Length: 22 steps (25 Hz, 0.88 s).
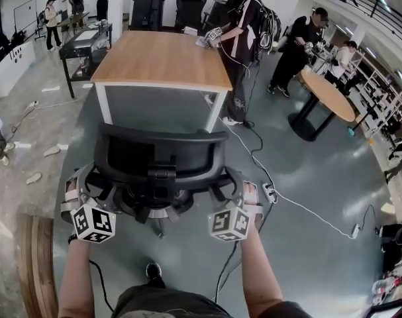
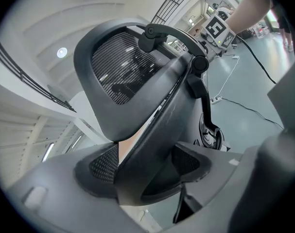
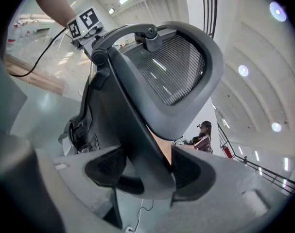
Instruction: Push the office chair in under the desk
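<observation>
Grippers, hand-held, two-jaw, each bearing one black-and-white marker cube: two are being counted. Between both pads of the left gripper [image 1: 75,189], the curved black frame bar on the chair's left side is being clamped. The matching bar on the right side is being clamped likewise by the right gripper [image 1: 248,192].

Black office chair with mesh backrest [image 1: 157,154]: one. It is being held from behind at both sides, on the grey floor [image 1: 157,108], short of the desk and not under it.

Rectangular desk with light wooden top and white metal legs [image 1: 162,58]: one. Two front legs are being shown, and the chair is being lined up roughly with the gap between them. A bare strip of floor is being left open between the chair and the desk's near edge.

Dark workbench [image 1: 81,45]: one, near the desk's left edge, with a passage being left between.

Round wooden table on a black pedestal [image 1: 330,93]: one, well apart to the right.

White cable with power strip [image 1: 270,192]: one, being trailed over the floor just right of the chair.

Person with backpack [image 1: 244,28]: one, at the desk's far right corner.
</observation>
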### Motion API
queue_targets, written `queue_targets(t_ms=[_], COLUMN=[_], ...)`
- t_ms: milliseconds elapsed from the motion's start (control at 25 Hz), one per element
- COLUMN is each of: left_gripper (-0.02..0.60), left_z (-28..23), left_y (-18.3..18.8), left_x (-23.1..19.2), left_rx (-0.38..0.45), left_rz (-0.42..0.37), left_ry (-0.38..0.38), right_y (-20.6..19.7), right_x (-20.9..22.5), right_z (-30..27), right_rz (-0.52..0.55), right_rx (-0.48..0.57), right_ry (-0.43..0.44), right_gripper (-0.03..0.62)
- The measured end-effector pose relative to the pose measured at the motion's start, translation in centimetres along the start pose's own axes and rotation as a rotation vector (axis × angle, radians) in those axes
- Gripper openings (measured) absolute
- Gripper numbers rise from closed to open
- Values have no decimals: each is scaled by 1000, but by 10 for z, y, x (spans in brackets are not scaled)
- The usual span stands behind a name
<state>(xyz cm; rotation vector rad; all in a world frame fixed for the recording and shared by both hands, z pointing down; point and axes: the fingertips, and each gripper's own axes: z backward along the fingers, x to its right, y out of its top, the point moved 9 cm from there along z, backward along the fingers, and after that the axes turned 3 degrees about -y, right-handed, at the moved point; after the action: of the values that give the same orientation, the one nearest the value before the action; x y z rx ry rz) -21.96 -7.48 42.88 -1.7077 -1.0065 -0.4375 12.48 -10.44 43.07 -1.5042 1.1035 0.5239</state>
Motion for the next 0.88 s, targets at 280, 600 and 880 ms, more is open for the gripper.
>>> queue_targets(t_ms=[280,600,880], left_gripper=[347,345,341], left_z=[-25,-55,-94], left_y=[-7,-11,1], left_x=[-18,-21,-44], left_rx=[25,37,14], left_rz=[-15,-22,-17], left_ry=[-4,6,31], right_y=[6,-3,-3], right_x=[2,5,31], right_z=[-24,-51,-95], right_rz=[-15,-19,-17], right_rx=[-7,-1,30], right_ry=[-26,-21,-24], right_gripper=[270,272,273])
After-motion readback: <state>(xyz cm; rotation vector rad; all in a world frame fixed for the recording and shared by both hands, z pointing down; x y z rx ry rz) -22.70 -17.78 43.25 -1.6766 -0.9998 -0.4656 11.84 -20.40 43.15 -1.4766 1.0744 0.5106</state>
